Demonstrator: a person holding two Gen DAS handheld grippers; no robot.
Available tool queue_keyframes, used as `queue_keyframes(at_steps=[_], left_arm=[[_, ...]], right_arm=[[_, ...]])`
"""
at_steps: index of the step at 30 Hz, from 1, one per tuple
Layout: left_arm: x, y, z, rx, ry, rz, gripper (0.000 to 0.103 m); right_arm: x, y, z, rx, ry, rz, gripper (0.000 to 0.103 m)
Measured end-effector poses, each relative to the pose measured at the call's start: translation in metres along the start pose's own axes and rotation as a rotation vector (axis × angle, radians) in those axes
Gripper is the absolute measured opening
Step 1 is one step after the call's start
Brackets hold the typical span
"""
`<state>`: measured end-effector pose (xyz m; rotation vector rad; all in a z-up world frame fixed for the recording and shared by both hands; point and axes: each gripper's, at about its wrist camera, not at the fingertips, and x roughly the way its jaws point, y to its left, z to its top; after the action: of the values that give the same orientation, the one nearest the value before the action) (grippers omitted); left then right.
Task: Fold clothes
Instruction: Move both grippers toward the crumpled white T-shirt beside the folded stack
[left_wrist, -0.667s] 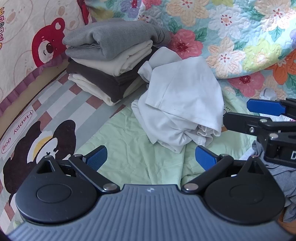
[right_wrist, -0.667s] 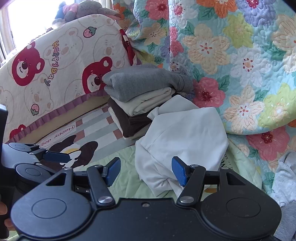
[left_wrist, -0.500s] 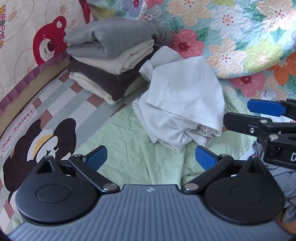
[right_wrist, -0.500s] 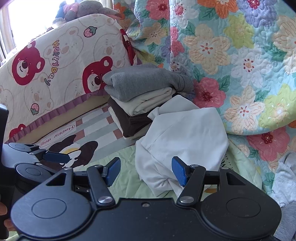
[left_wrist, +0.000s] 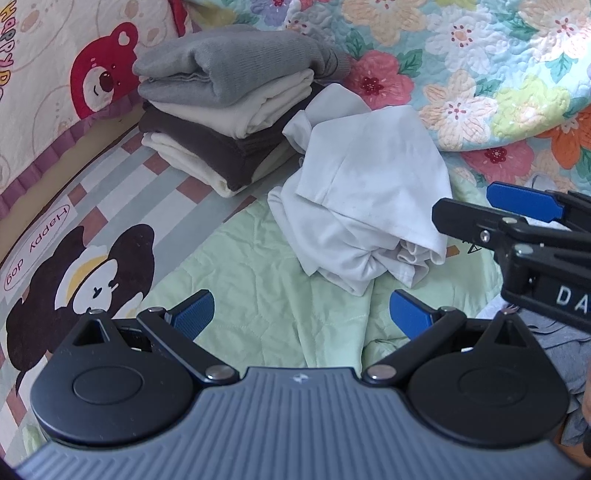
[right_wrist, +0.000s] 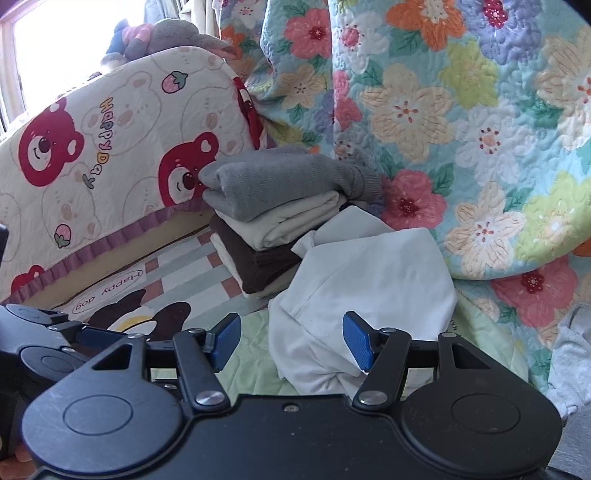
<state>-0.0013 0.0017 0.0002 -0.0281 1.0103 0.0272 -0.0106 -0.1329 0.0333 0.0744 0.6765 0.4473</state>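
Note:
A crumpled white garment (left_wrist: 369, 199) lies on the pale green sheet (left_wrist: 255, 273); it also shows in the right wrist view (right_wrist: 365, 291). Behind it to the left stands a stack of folded clothes (left_wrist: 229, 118), grey on top, then cream and brown; the stack also shows in the right wrist view (right_wrist: 280, 210). My left gripper (left_wrist: 301, 312) is open and empty, hovering just short of the white garment. My right gripper (right_wrist: 291, 338) is open and empty, close to the garment's near edge. It also shows at the right edge of the left wrist view (left_wrist: 517, 218).
A floral quilt (right_wrist: 461, 122) hangs behind and to the right. A bear-print cushion (right_wrist: 92, 162) stands at the back left. A dog-print mat (left_wrist: 81, 266) lies on the left. A grey garment (right_wrist: 572, 347) lies at the right edge.
Both grippers have stayed open and almost still. The left wrist view has shifted very slightly towards the clothes; the garment has not moved.

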Motion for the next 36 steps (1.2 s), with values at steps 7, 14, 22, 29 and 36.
queue_keyframes(at_steps=[7,14,22,29,36], left_arm=[[0.003,0.001,-0.002,-0.018,0.019,0.003,0.103],[0.003,0.001,-0.002,-0.020,0.026,0.013,0.103],[0.004,0.000,-0.002,-0.022,0.034,0.013,0.103],[0.006,0.000,-0.002,-0.028,0.044,0.015,0.103],[0.005,-0.002,-0.002,-0.022,0.047,0.017,0.103]], right_arm=[[0.003,0.000,-0.001,-0.012,0.008,-0.013,0.066],[0.009,0.007,0.001,-0.011,0.001,-0.009,0.066],[0.013,0.009,-0.001,-0.009,0.008,0.000,0.066],[0.014,0.007,-0.003,-0.003,0.014,0.001,0.066],[0.017,0.007,-0.006,-0.001,0.023,0.003,0.066]])
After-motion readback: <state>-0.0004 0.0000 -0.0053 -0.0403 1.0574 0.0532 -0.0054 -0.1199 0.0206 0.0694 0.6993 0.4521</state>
